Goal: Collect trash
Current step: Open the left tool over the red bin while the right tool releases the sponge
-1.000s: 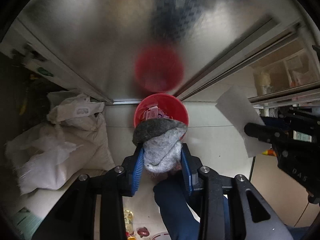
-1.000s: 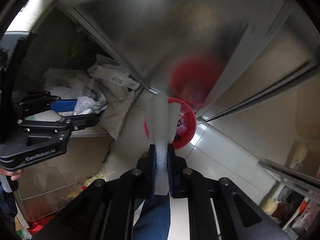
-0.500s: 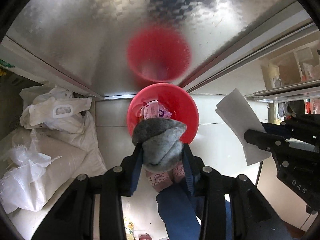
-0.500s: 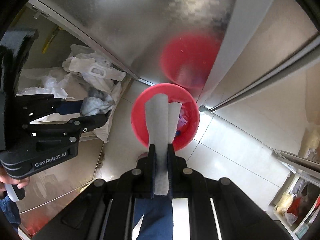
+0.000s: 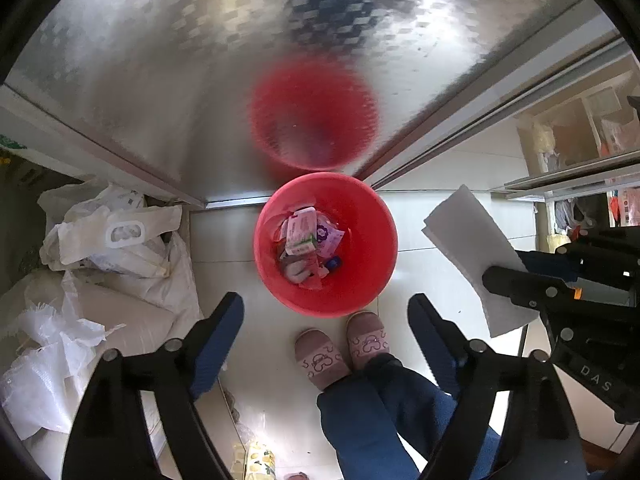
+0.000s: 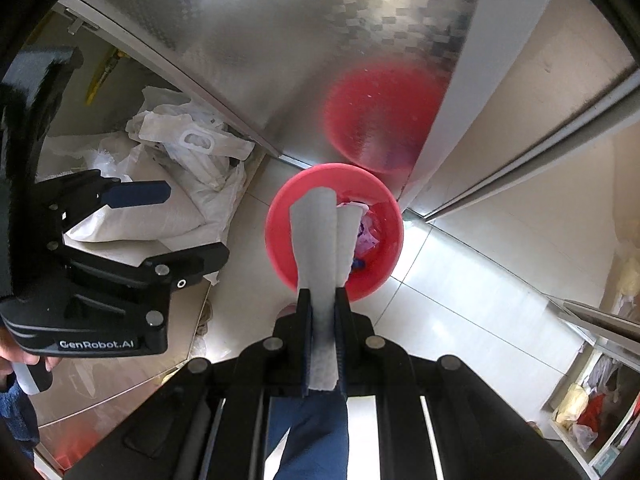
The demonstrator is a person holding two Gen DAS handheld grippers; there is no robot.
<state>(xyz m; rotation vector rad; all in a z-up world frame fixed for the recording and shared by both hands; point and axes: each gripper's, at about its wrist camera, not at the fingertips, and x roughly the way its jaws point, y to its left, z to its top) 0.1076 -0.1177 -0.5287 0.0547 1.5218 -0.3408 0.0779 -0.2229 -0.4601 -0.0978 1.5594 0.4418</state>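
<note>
A red bin [image 5: 362, 280] stands on the tiled floor against a steel cabinet, with wrappers and a grey rag inside. My left gripper [image 5: 326, 312] is open and empty, held above the bin's near side. My right gripper [image 6: 323, 300] is shut on a folded white paper towel [image 6: 318, 240], which hangs over the red bin [image 6: 384, 268]. In the left wrist view, the right gripper [image 5: 516, 276] and its paper towel [image 5: 472, 252] are to the right of the bin. In the right wrist view, the left gripper [image 6: 176, 224] is at the left, jaws wide apart.
White sacks and plastic bags [image 5: 100, 280] are piled on the floor left of the bin. The steel cabinet [image 5: 280, 60] rises behind the bin. The person's slippered feet [image 5: 340, 348] stand just before the bin. Shelves with clutter [image 5: 580, 152] are at the right.
My left gripper has opened and the grey rag it held has dropped into the red bin. Both grippers have moved closer over the bin. The right gripper still holds the paper towel.
</note>
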